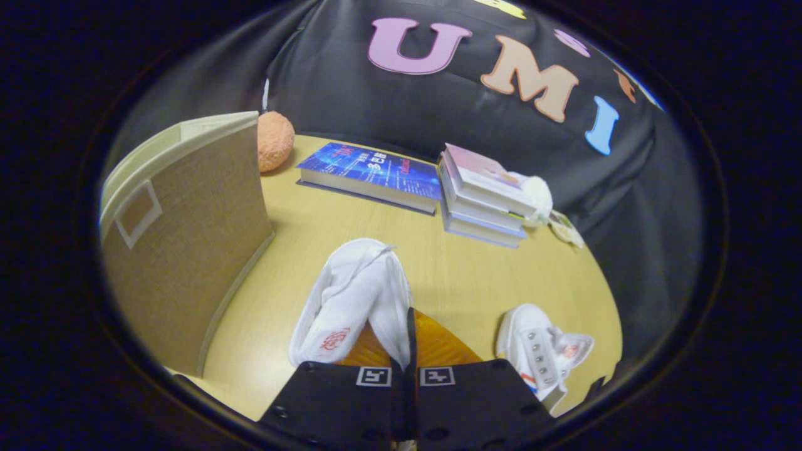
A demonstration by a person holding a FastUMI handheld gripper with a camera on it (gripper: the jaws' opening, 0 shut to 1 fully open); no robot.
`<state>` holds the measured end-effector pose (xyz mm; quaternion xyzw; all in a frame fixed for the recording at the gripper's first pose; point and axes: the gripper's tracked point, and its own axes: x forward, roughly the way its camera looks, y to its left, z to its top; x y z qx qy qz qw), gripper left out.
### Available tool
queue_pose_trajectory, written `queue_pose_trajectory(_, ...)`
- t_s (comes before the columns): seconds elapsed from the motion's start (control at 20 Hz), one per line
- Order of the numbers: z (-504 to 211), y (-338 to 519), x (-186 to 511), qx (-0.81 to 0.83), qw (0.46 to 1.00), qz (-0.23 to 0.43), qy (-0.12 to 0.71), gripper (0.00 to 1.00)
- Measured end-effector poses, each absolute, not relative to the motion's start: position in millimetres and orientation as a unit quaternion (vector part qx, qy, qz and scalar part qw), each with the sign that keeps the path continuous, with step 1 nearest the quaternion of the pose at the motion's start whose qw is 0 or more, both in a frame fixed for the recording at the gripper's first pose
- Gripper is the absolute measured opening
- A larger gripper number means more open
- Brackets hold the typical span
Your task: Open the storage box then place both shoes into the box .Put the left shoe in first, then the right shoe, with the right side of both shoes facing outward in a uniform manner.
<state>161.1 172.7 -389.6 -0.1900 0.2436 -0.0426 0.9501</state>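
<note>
1. box (188,250) stands left of the gripper (407,369) on the table (463,275); a tan fabric wall with a pale rim and a small label pocket faces the camera; its inside is hidden, contents cannot be told
2. fingers (351,401) are drawn together, clamped on the rim of a white shoe (357,300) that hangs just ahead, orange sole toward the gripper
3. second white shoe (542,351) lies on the table right of the fingers, apart from them
4. bare tabletop lies between box and held shoe, and beyond the shoe up to the books
5. far edge: blue book (369,175), stack of books (482,194), orange ball (274,141) by the box corner
</note>
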Motion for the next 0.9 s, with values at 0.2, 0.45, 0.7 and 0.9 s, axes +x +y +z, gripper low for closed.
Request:
queue_pose_trajectory(0.2,-329,176,159,-0.208,0.955,-0.077,0.197,0.02)
queue_pose_trajectory(0.45,-225,205,152,-0.177,0.971,-0.109,0.122,0.02)
queue_pose_trajectory(0.7,-192,278,129,0.034,0.991,-0.083,0.100,0.02)
queue_pose_trajectory(0.9,-207,318,117,0.034,0.989,-0.070,0.128,0.02)
